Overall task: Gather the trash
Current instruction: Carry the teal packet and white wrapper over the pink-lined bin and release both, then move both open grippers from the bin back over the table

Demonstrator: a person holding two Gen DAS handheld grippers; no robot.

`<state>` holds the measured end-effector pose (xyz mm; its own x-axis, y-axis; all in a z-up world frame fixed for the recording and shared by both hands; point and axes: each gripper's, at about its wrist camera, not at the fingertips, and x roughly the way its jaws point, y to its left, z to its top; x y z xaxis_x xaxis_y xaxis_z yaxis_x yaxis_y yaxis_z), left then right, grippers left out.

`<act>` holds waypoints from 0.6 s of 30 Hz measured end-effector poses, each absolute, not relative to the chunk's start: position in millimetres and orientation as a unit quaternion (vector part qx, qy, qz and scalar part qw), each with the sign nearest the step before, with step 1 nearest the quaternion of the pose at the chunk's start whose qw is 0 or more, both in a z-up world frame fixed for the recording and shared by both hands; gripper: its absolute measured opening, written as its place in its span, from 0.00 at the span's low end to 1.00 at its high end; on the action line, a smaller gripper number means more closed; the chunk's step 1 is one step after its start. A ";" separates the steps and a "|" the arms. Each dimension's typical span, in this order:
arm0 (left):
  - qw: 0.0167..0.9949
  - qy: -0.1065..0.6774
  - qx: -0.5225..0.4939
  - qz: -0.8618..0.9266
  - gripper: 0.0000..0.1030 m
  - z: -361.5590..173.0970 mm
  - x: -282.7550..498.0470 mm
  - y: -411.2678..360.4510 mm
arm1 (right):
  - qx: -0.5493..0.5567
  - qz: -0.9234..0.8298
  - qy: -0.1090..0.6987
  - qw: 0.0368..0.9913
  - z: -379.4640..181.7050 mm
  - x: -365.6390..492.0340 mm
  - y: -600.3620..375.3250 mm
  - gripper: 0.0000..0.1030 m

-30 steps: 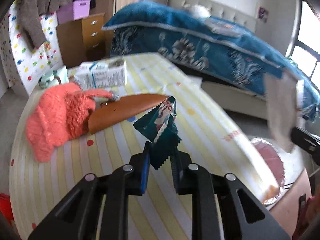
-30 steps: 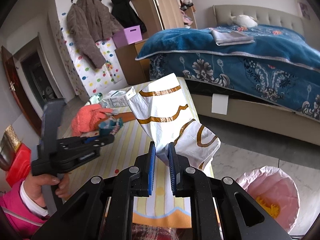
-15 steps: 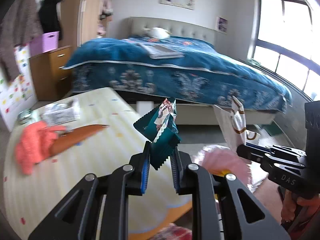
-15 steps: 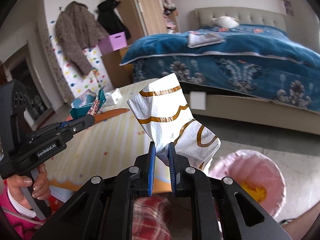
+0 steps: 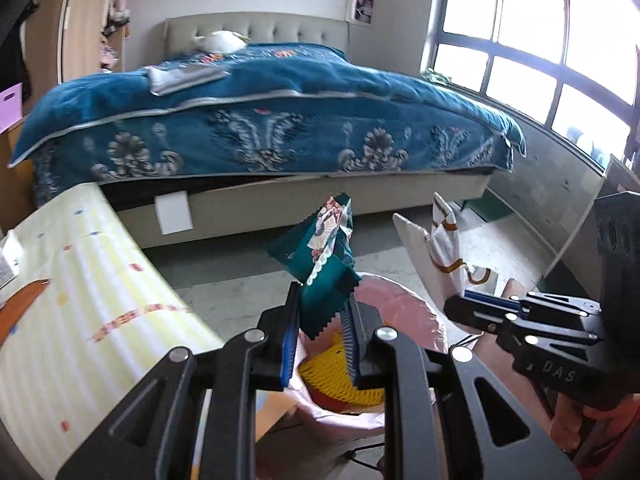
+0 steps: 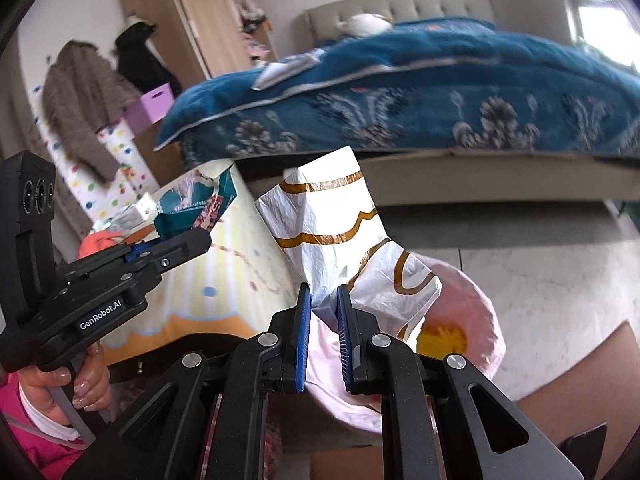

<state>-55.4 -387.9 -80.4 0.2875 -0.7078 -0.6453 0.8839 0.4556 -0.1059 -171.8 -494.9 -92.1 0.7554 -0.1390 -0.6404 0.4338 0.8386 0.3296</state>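
My left gripper [image 5: 320,312] is shut on a teal snack wrapper [image 5: 324,264] and holds it right above the pink-lined trash bin [image 5: 400,312], where yellow trash [image 5: 332,380] lies. My right gripper [image 6: 324,300] is shut on a white wrapper with gold lines [image 6: 336,232] and holds it over the same bin [image 6: 472,320]. The right gripper and its wrapper [image 5: 444,248] show at the right of the left wrist view. The left gripper and teal wrapper [image 6: 196,208] show at the left of the right wrist view.
A table with a yellow striped cloth [image 5: 80,300] stands to the left of the bin, with a brown case [image 5: 24,300] on it. A bed with a blue cover [image 5: 260,120] is behind. A brown surface [image 6: 580,380] sits to the bin's right.
Both grippers swung away from the table toward the bin. They now hold their wrappers over it. The left gripper's jaws stand a little wider apart, still on the wrapper.
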 end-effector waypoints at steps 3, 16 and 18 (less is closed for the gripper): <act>0.780 0.332 0.146 -0.511 0.19 -90.9 -54.9 -407.9 | 0.253 -0.162 0.316 0.900 -104.4 -175.2 -510.6 0.13; 0.776 0.350 0.151 -0.502 0.70 -100.0 -43.9 -425.0 | 0.286 -0.194 0.329 0.878 -133.0 -181.3 -544.0 0.47; 0.788 0.341 0.141 -0.493 0.72 -91.3 -40.1 -412.3 | 0.285 -0.199 0.319 0.882 -128.2 -184.9 -543.2 0.47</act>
<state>-40.1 -412.3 -91.3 0.2811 -0.6807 -0.6764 0.8732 0.4738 -0.1140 -184.9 -543.2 -128.2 0.7169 -0.1692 -0.6763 0.5327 0.7588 0.3748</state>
